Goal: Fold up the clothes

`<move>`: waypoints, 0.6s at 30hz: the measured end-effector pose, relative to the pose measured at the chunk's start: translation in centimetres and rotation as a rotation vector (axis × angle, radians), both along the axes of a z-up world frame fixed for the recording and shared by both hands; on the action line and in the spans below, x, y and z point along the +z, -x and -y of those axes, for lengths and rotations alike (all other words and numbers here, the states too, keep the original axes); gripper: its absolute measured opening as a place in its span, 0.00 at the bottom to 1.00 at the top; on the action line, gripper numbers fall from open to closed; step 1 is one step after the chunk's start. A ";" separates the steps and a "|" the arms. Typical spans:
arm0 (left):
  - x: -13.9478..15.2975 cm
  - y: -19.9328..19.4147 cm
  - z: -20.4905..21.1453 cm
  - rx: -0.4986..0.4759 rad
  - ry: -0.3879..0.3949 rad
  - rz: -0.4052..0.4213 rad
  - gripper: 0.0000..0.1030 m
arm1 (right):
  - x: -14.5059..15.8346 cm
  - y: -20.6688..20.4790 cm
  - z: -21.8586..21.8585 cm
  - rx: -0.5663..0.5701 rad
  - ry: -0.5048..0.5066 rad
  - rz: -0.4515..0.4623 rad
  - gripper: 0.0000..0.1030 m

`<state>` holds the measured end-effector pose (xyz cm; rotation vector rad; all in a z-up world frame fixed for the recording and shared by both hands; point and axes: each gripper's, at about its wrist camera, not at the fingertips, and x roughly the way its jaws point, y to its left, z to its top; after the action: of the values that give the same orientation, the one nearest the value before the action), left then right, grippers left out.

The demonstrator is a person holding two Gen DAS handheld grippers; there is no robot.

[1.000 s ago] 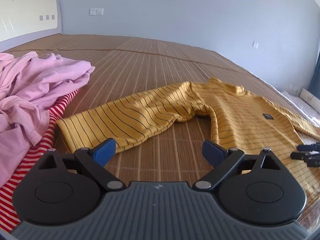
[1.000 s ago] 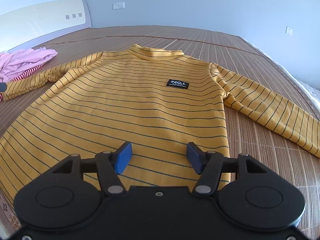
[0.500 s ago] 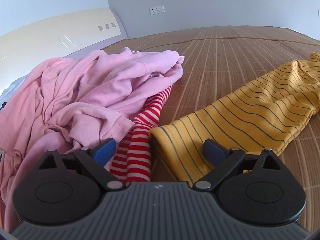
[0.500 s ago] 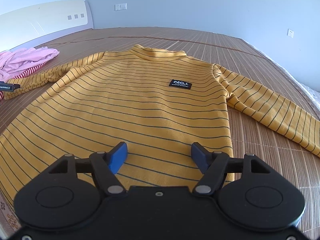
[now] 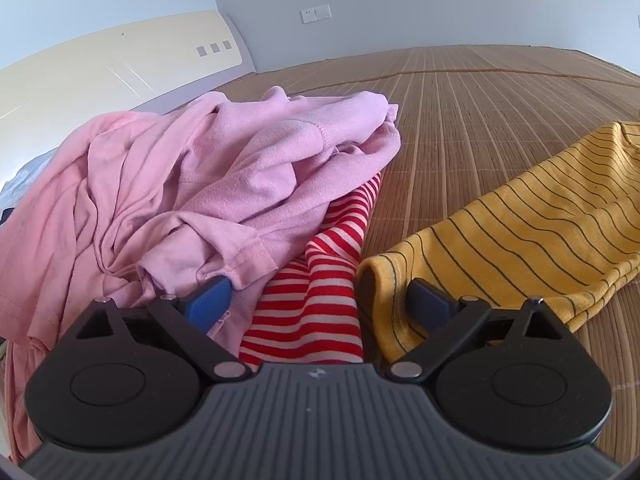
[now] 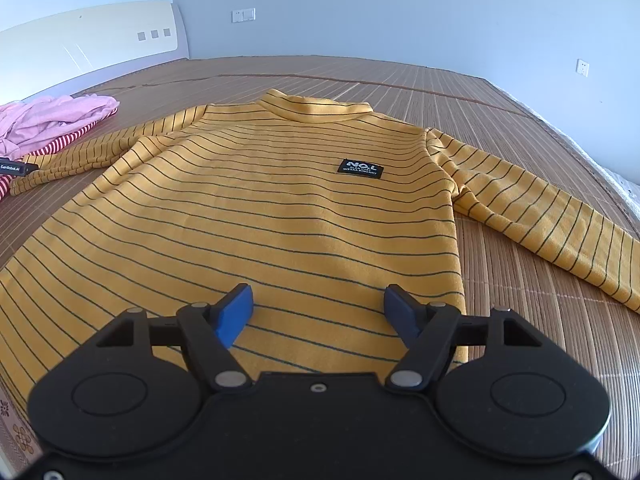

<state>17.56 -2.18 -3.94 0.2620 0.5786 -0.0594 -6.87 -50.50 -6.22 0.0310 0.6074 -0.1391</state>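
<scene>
Sweater, mustard knit with thin dark stripes, lies flat on ribbed bamboo mat; black patch on chest. My right claw spread apart over hem, gripping nothing. My left claw also apart, straddling sleeve cuff, red-striped cloth and rumpled pink fleece; cuff possibly touching right pad, hard to judge. Far sleeve cut off by frame. Bare mat beyond collar.
</scene>
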 end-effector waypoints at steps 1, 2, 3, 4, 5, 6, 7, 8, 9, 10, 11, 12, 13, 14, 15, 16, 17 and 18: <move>0.7 0.8 0.0 -0.003 0.038 -0.007 0.94 | 0.0 0.0 0.0 0.000 0.000 0.000 0.72; 1.3 1.6 -0.1 0.000 0.089 0.001 0.94 | 0.0 0.0 -0.1 -0.001 0.003 -0.001 0.72; 1.9 2.4 -0.1 -0.002 0.137 0.010 0.94 | 0.0 -0.1 -0.2 -0.002 0.007 -0.002 0.72; 2.3 2.8 0.1 -0.012 0.169 0.015 0.94 | 0.0 -0.1 -0.2 -0.003 0.008 -0.002 0.72; 2.6 3.0 0.4 -0.025 0.190 0.016 0.94 | 0.0 0.0 -0.2 -0.003 0.008 0.000 0.73; 2.8 2.9 0.9 -0.041 0.200 0.014 0.94 | 0.0 0.0 -0.2 -0.003 0.008 0.001 0.73; 2.7 2.6 1.8 -0.057 0.193 0.003 0.94 | -0.1 0.0 -0.2 -0.004 0.007 0.002 0.73; 2.4 2.2 2.8 -0.070 0.178 -0.013 0.94 | -0.1 0.0 -0.2 -0.004 0.008 0.003 0.73; 2.2 1.8 3.8 -0.082 0.169 -0.024 0.94 | -0.1 0.0 -0.2 -0.003 0.009 0.004 0.73; 2.1 1.3 4.8 -0.092 0.166 -0.029 0.94 | -0.1 0.0 -0.2 -0.003 0.009 0.005 0.73; 1.9 0.9 5.8 -0.102 0.166 -0.033 0.94 | -0.1 0.0 -0.2 -0.003 0.007 0.005 0.73; 1.7 0.6 6.6 -0.109 0.164 -0.034 0.94 | -0.1 0.0 -0.2 -0.001 0.006 0.005 0.74; 1.5 0.3 7.4 -0.111 0.158 -0.031 0.94 | -0.1 0.0 -0.2 0.000 0.005 0.006 0.74; 1.1 0.3 8.0 -0.110 0.142 -0.031 0.94 | -0.1 0.0 -0.2 0.000 0.006 0.005 0.74; 0.6 0.3 8.4 -0.106 0.118 -0.033 0.94 | -0.1 0.0 -0.2 0.000 0.007 0.004 0.74; 0.2 0.5 8.6 -0.101 0.092 -0.031 0.94 | -0.1 0.0 -0.2 0.001 0.007 0.003 0.74; -0.3 0.7 8.5 -0.098 0.066 -0.016 0.95 | -0.1 0.0 -0.2 0.001 0.008 0.002 0.74; -0.7 1.0 8.0 -0.099 0.055 0.005 0.95 | -0.1 0.0 -0.2 0.001 0.009 0.002 0.74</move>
<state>16.52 -10.20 -4.66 0.2370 0.5578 -0.1700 -6.87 -50.29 -6.29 0.0223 0.6052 -0.1411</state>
